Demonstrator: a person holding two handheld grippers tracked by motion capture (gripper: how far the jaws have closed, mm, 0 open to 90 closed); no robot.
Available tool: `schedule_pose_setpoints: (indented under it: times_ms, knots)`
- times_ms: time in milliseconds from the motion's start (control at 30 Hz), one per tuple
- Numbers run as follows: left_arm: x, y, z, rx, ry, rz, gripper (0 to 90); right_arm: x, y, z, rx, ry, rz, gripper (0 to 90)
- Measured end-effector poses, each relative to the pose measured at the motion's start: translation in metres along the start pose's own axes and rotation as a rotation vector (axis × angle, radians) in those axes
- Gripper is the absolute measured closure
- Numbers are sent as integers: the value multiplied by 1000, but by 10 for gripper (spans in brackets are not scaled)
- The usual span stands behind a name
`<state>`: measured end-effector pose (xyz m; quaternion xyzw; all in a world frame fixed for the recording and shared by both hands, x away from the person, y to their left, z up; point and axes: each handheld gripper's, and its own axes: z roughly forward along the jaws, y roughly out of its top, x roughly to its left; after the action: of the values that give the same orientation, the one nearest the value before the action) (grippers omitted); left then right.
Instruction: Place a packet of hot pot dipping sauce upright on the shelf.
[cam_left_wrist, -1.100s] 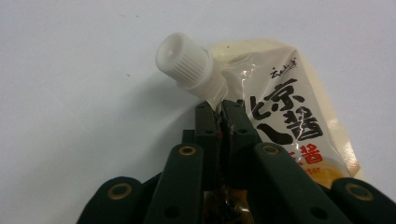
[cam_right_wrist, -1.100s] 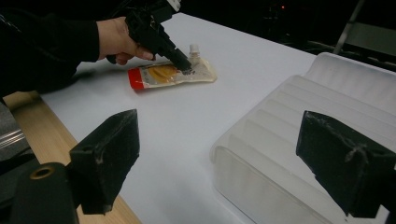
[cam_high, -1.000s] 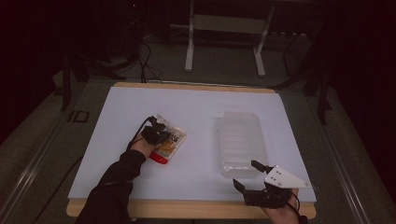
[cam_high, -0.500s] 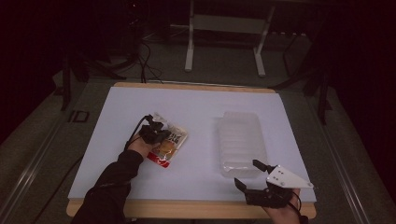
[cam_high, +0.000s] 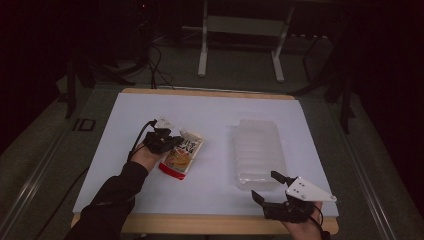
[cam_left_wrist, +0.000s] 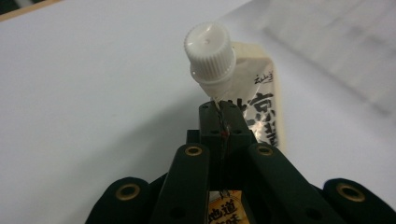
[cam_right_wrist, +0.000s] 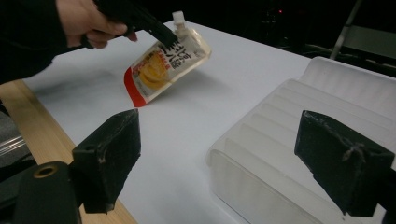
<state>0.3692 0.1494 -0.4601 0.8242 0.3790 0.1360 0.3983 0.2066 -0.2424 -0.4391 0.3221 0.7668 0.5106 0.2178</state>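
Aloft, pouch (cam_high: 181, 154) in left gripper (cam_high: 172, 142)

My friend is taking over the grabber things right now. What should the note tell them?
Left gripper: shut on the top edge of the cream-and-orange spouted pouch with a white screw cap, just below the cap; the pouch hangs tilted, red bottom corner low over the white table sheet.
Right gripper: open, holding nothing, at the near end of the clear ribbed plastic tray.
Done: pouch gripped and lifted.
Left: probably carry it to the tray, which has nothing in it, and set it in.
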Motion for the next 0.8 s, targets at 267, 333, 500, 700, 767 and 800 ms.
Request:
schedule_pose_setpoints:
  times_ms: [267,333,500,700,767,800]
  knots:
    - [-24,4,-24,-48,-44,36,897,1,0,1,5,10,-4,153]
    - [-29,6,-29,-63,-52,45,898,1,0,1,8,10,-5,153]
    - [-39,8,-34,-84,-74,65,898,0,0,1,7,13,-5,153]
    - [-45,10,-40,-113,-81,76,898,-1,0,1,9,14,10,153]
    - [-46,10,-42,-123,-82,77,898,-2,0,1,10,26,15,153]
    - [-48,11,-46,-137,-86,73,898,-3,0,2,12,37,19,153]
